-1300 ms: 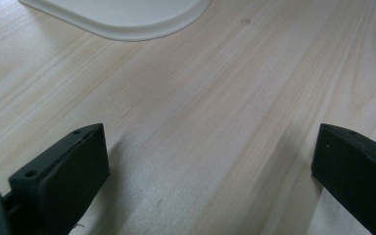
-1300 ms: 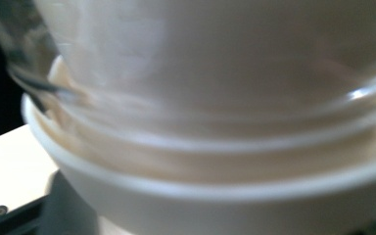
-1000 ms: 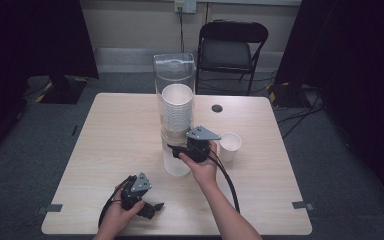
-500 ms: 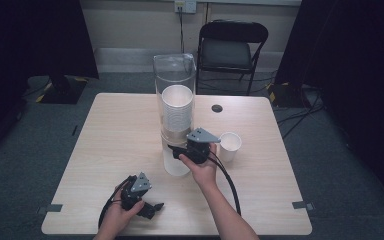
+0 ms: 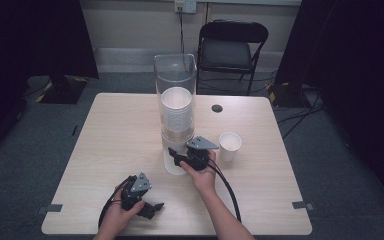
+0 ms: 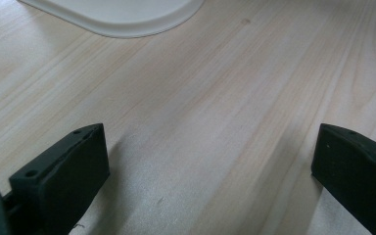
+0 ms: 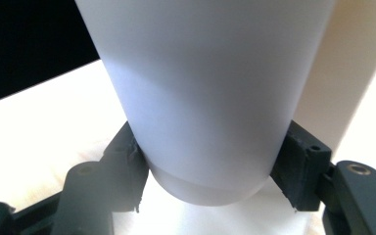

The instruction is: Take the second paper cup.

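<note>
At the middle of the counter (image 5: 105,130), the right tool (image 5: 180,159) clamps the bottom paper cup (image 7: 210,98) hanging out of the base of a clear cup dispenser (image 5: 175,82), its jaws having just been closing until both pads press the cup's lower wall. In the right gripper view the cup's base sits between the black jaws, with the dispenser's pale stand behind it toward 2 o'clock. The stack of cups (image 5: 176,112) fills the tube above. One drawn cup (image 5: 229,146) already stands upright on the counter at about 3 o'clock from the dispenser, just beside the right hand (image 5: 203,176). The left tool (image 5: 152,207) rests low at 7 o'clock from the dispenser, jaws spread wide over bare wood, holding nothing; the rounded edge of a white base (image 6: 122,17) shows at 12 o'clock in its own view. By the look of it, one cup is out and a second is gripped but not yet pulled free; drawing it down and setting it on the counter is left.
</note>
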`<state>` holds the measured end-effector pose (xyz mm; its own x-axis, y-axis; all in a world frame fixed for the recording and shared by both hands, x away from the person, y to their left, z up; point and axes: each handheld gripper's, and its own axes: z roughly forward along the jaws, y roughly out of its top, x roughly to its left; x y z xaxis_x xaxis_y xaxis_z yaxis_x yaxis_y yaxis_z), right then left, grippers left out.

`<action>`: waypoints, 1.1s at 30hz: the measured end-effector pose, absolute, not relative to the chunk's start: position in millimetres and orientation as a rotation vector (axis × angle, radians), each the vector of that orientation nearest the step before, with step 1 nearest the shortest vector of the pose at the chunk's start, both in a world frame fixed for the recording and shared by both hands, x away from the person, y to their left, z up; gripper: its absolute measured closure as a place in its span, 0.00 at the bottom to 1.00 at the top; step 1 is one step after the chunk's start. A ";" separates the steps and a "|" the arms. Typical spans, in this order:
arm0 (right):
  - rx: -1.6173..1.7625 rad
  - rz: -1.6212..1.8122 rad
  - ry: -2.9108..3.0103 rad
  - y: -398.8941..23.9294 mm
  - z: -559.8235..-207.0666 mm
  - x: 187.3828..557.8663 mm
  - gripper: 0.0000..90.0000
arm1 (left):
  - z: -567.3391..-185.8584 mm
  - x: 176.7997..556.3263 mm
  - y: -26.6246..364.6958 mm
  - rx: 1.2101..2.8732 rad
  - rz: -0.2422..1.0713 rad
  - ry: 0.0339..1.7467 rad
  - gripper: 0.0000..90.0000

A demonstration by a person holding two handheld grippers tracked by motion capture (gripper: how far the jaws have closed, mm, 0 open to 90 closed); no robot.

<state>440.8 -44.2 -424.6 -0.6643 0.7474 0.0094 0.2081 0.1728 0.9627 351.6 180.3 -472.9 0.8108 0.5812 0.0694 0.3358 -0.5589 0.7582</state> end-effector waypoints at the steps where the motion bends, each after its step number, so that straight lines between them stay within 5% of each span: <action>1: 0.895 1.510 1.990 -44.5 -423.7 442.2 0.42 | -473.0 351.6 180.2 2.209 0.401 0.670 0.00; 15: 0.879 1.480 1.983 -47.0 -425.5 443.2 0.42 | -472.8 351.1 180.3 2.211 0.406 0.672 0.00; 17: 0.969 1.178 2.220 -49.3 -454.2 449.1 0.42 | -472.9 350.1 180.5 2.208 0.406 0.676 0.00; 33: 0.921 1.219 2.184 -75.7 -451.9 436.1 0.41 | -472.5 350.3 180.7 2.218 0.401 0.679 0.00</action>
